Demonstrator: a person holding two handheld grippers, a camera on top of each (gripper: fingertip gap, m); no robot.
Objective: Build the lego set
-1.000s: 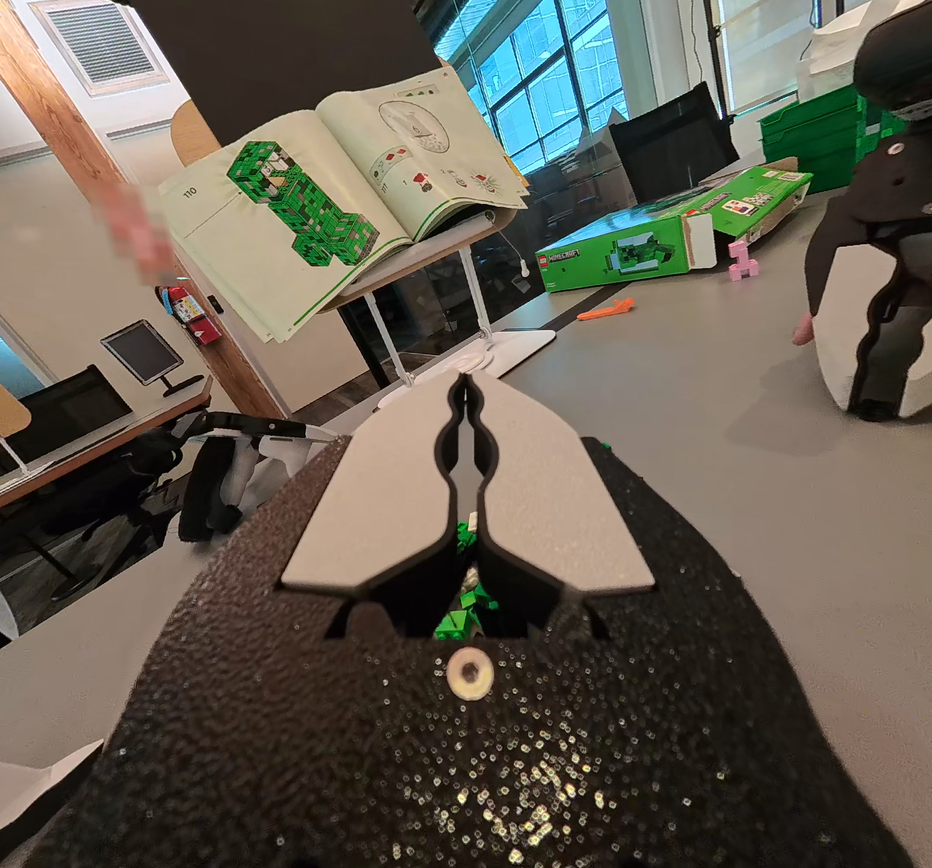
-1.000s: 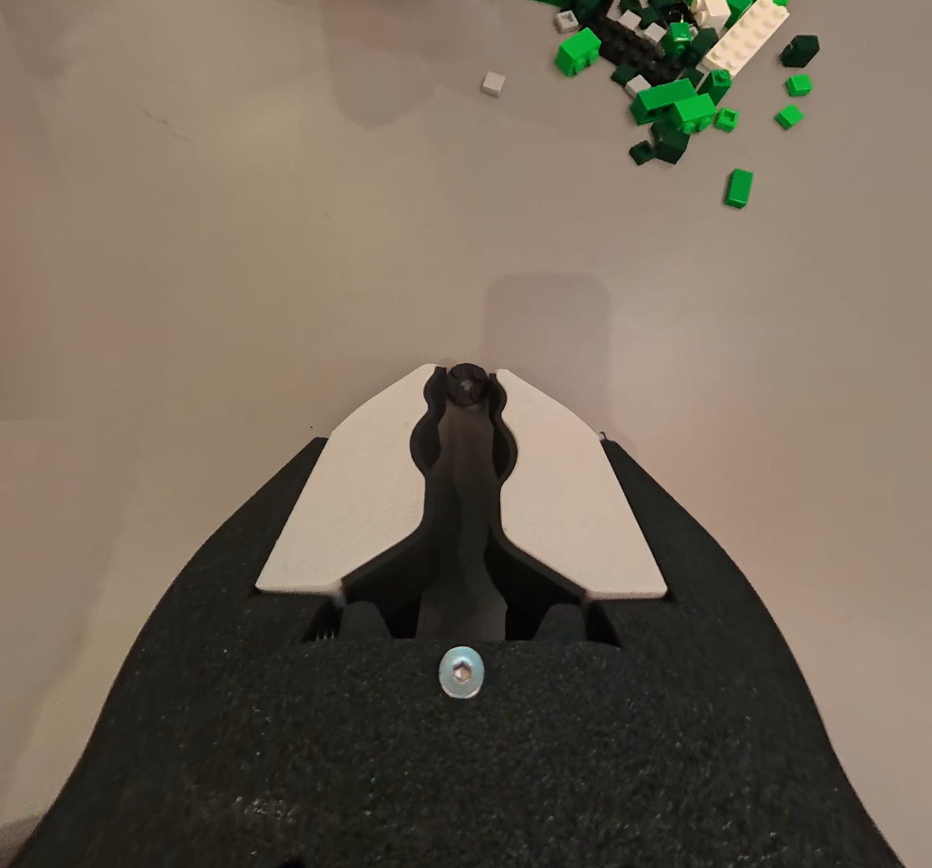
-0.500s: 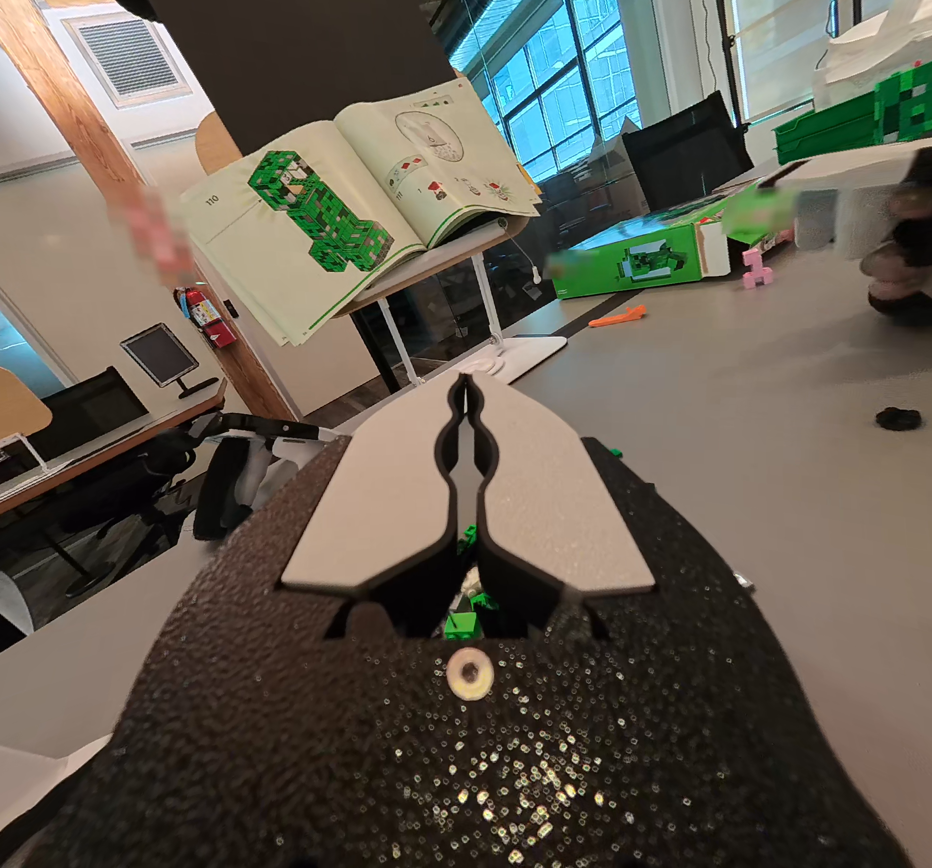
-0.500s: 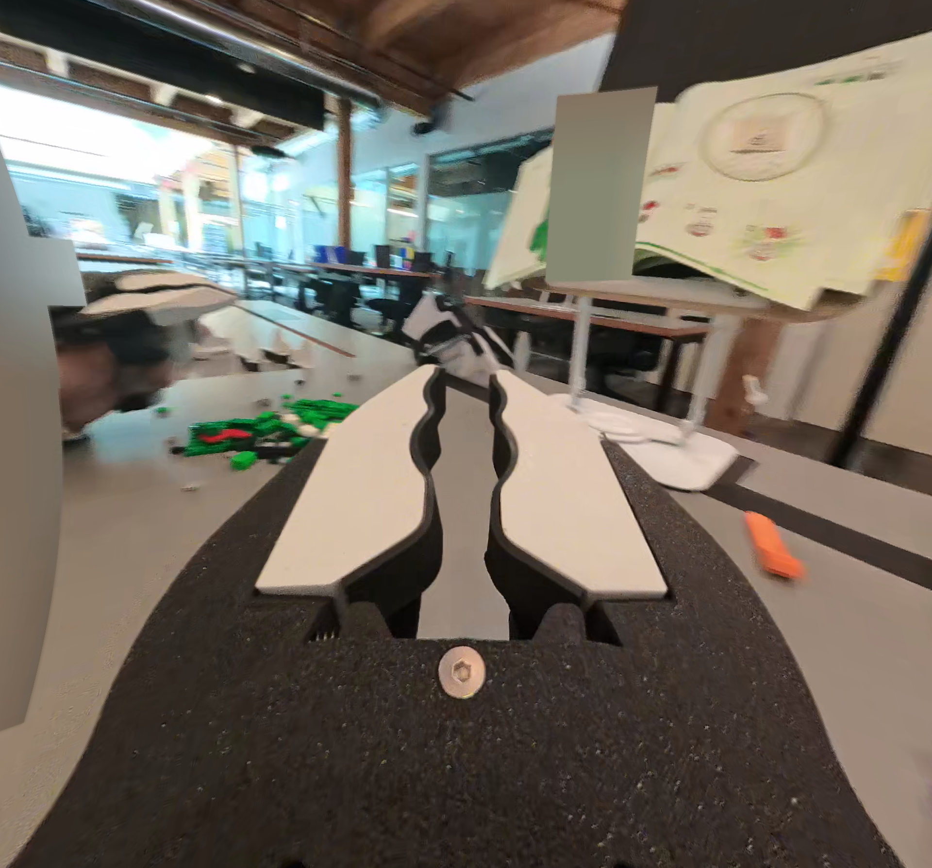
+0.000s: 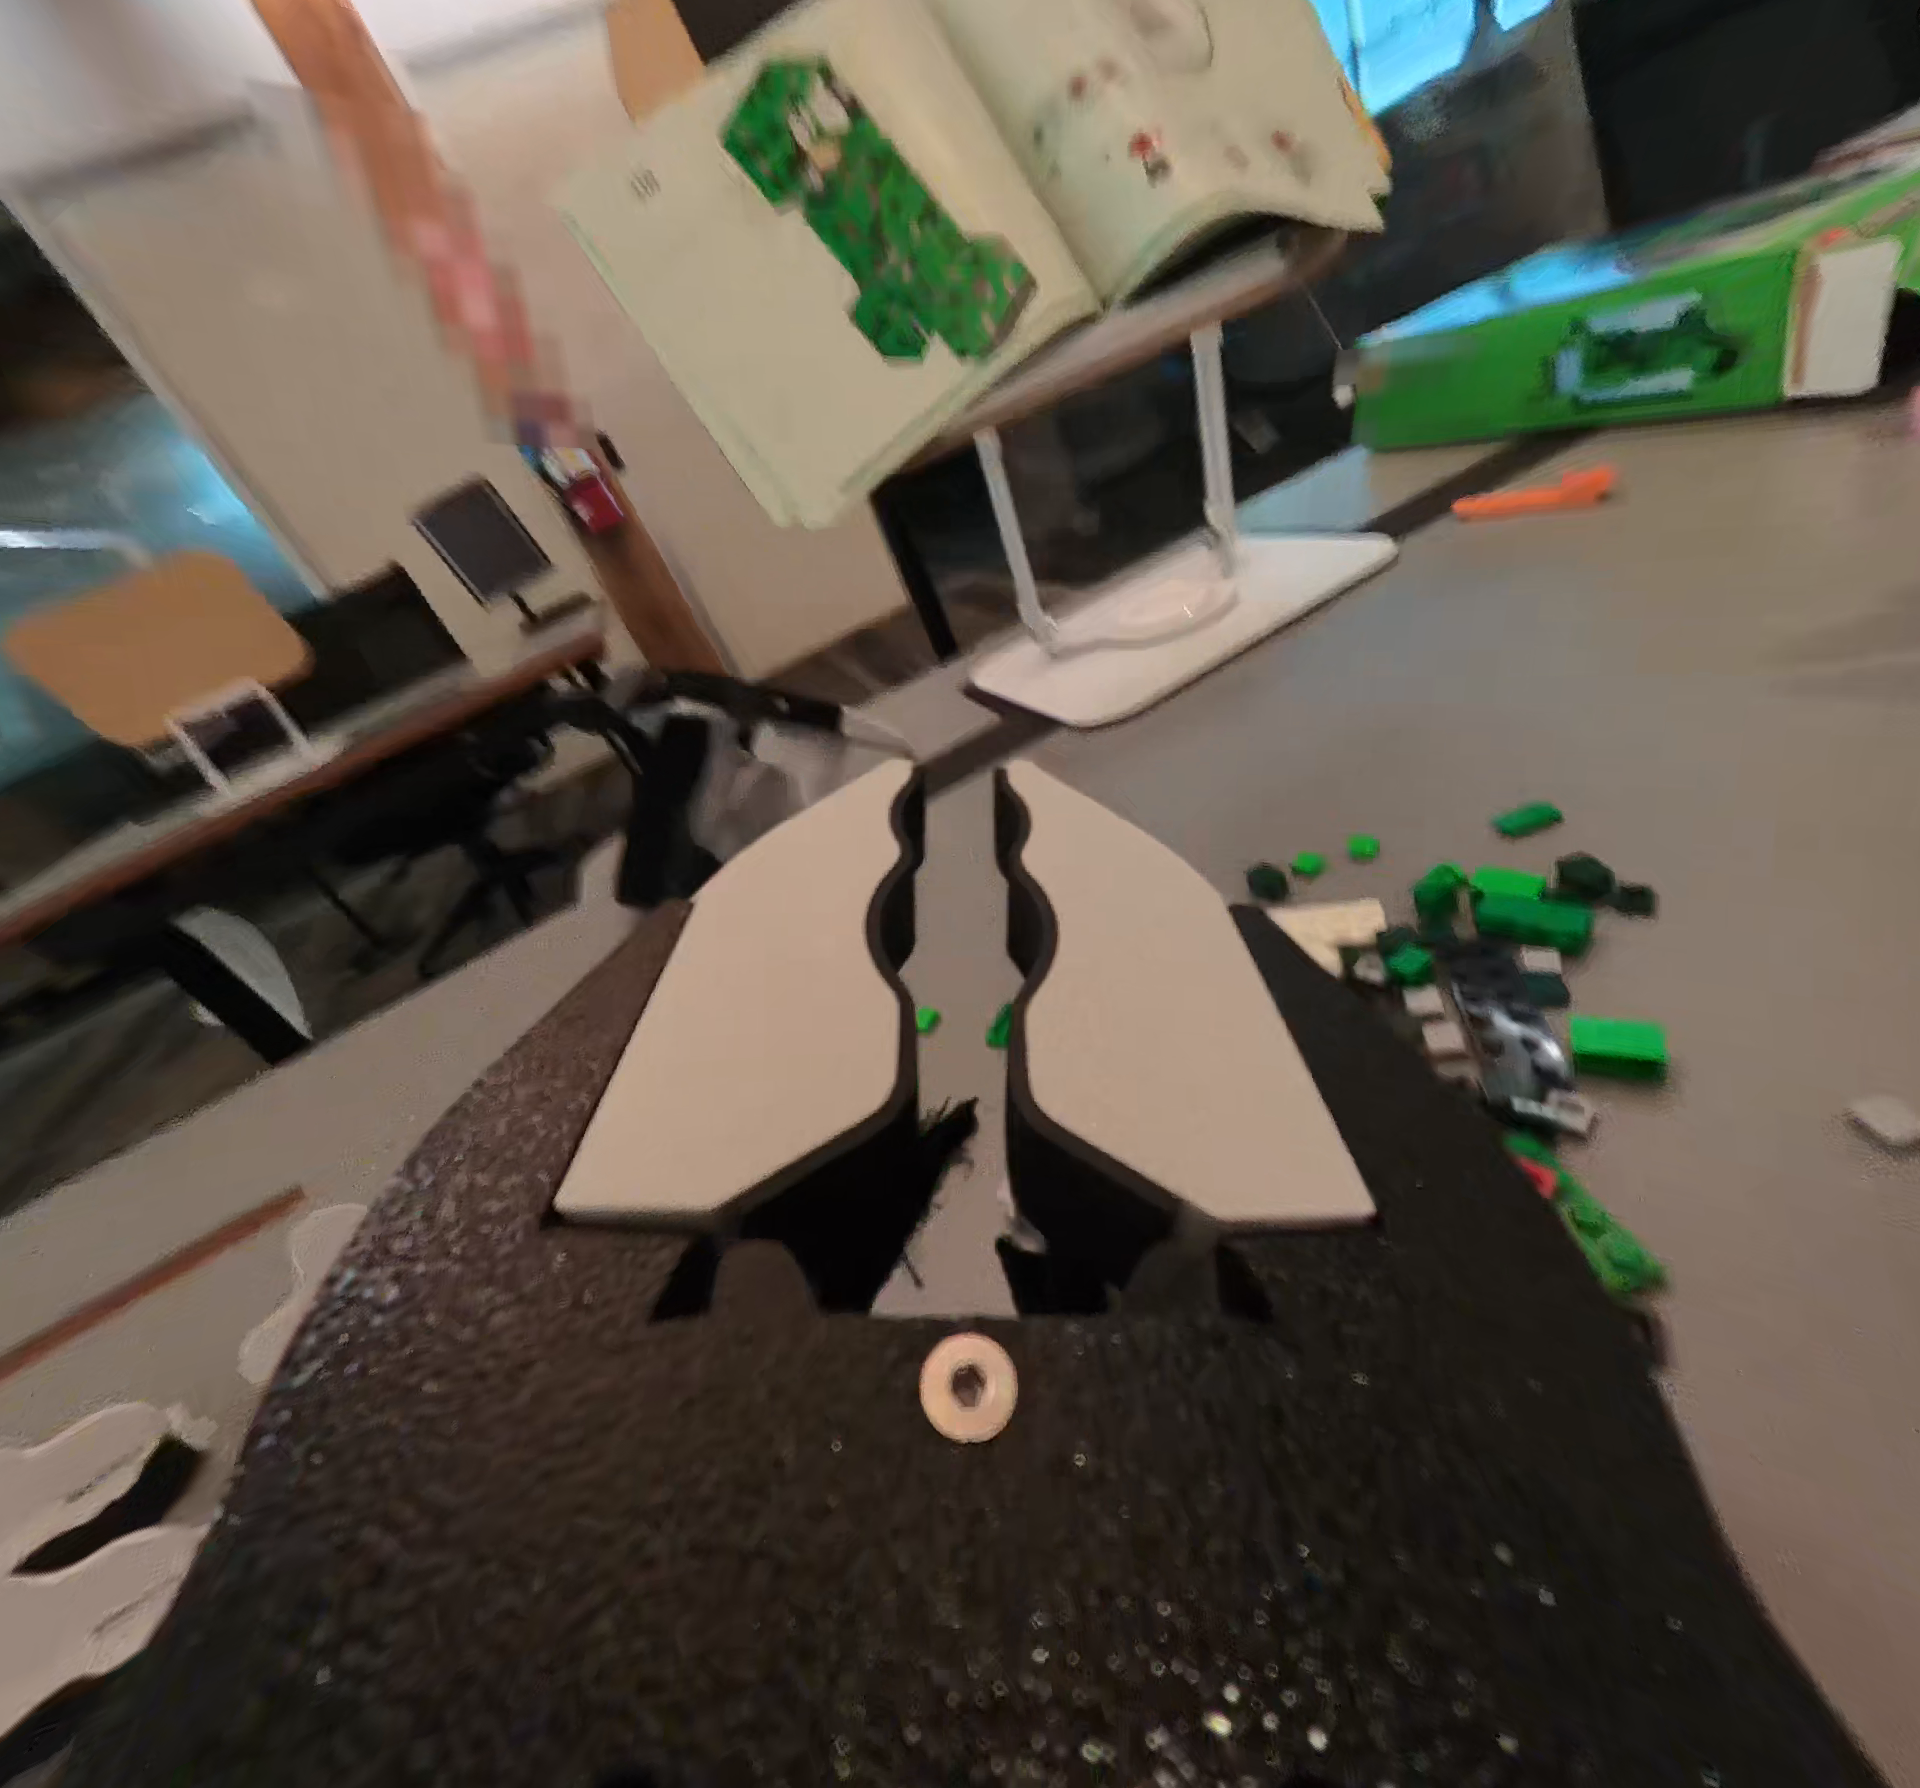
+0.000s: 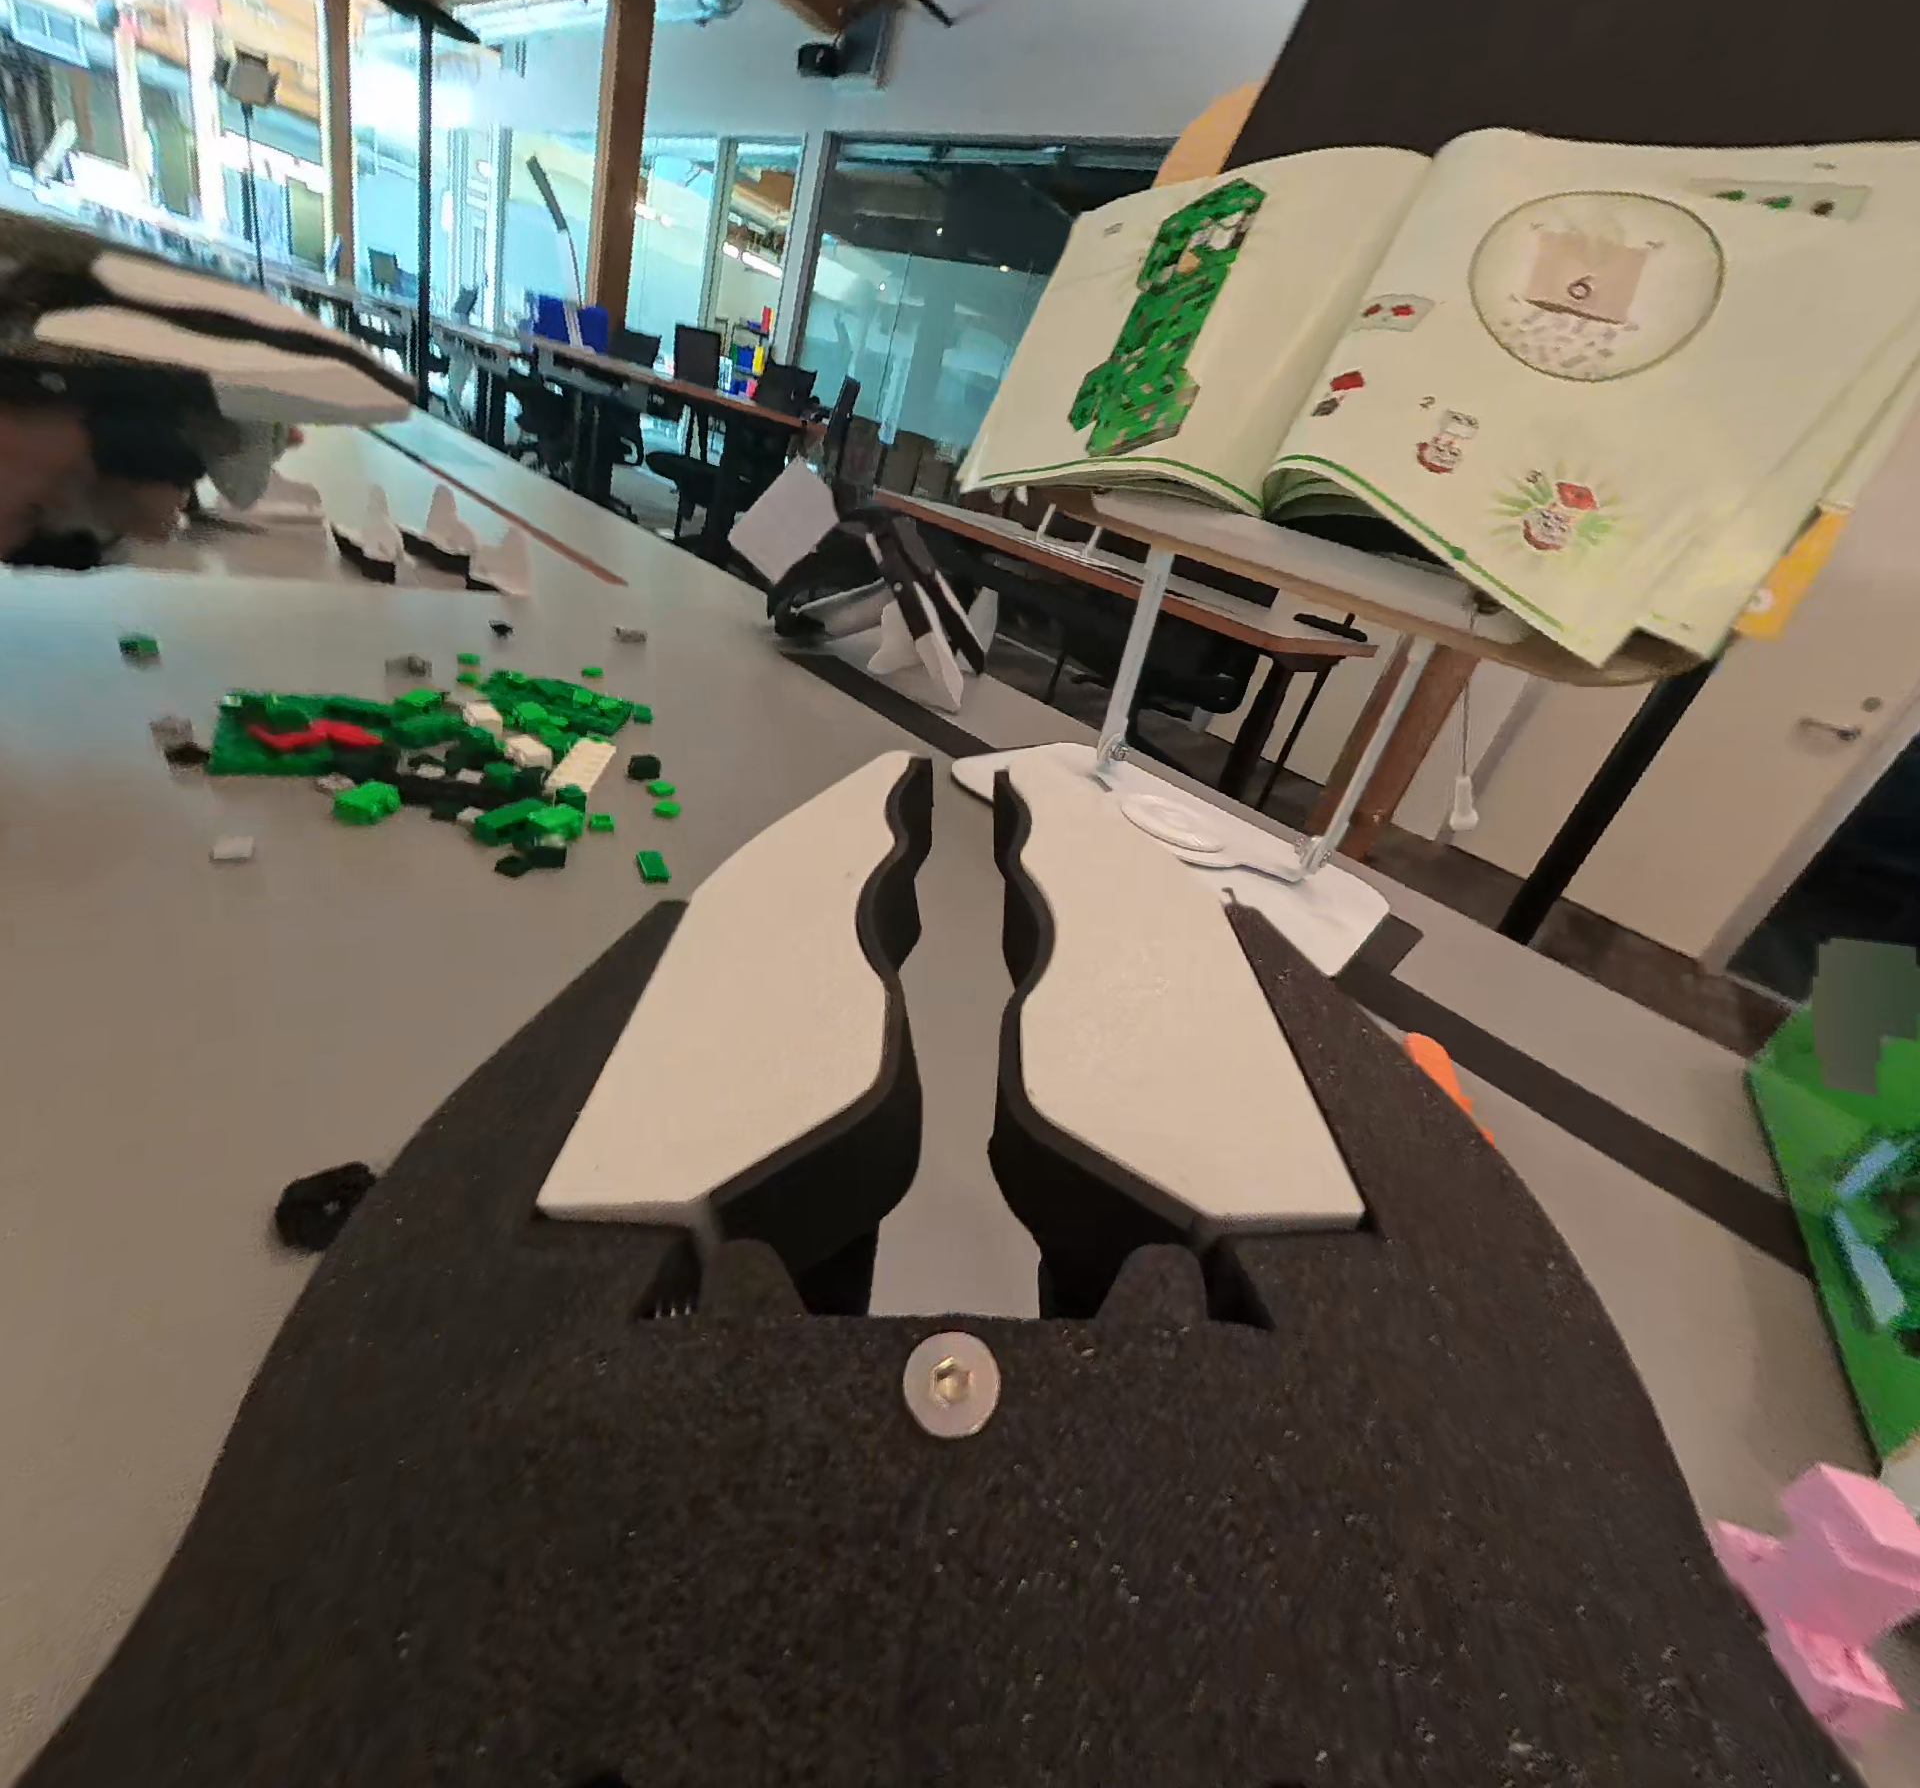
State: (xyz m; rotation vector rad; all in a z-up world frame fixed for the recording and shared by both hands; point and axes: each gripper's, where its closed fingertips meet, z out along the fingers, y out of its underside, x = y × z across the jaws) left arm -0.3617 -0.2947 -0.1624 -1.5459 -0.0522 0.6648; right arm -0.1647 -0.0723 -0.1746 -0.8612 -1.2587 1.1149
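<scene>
Left of the right hand-held gripper (image 6: 956, 782), seemingly empty, lie loose bricks (image 6: 447, 751).

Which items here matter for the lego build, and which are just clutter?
Job:
loose brick pile
open instruction book on white stand
small black round piece

Lying about:
green set box
orange tool
pink figure
spare gripper fingers

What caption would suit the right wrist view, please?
Open right gripper above the table, facing loose bricks and the open manual.
</scene>
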